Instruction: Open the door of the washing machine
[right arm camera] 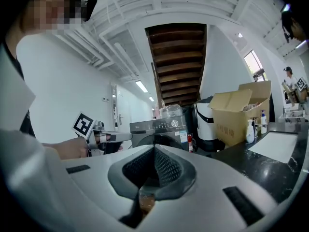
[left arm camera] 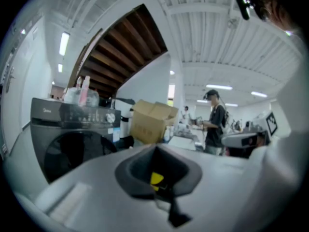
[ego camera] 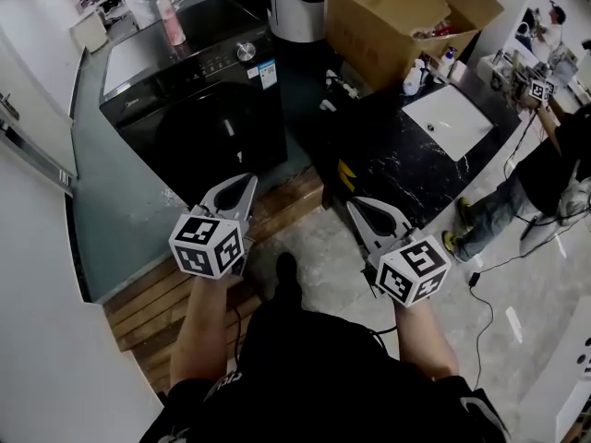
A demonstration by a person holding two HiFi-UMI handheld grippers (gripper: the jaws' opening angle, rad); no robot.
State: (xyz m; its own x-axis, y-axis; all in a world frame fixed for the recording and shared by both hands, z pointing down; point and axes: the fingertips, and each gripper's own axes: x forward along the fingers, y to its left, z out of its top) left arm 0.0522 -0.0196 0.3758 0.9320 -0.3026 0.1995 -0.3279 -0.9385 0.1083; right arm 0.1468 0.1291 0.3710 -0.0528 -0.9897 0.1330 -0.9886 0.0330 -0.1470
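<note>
Washing machine (ego camera: 185,100) stands ahead, slightly left of us, its door (ego camera: 220,135) shut. Left gripper (ego camera: 242,187) lies nearer it than right gripper (ego camera: 358,209). We hold both clenched, empty, well short of it.

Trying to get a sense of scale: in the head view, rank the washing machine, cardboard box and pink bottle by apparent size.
1. washing machine
2. cardboard box, cropped at the top
3. pink bottle
</note>
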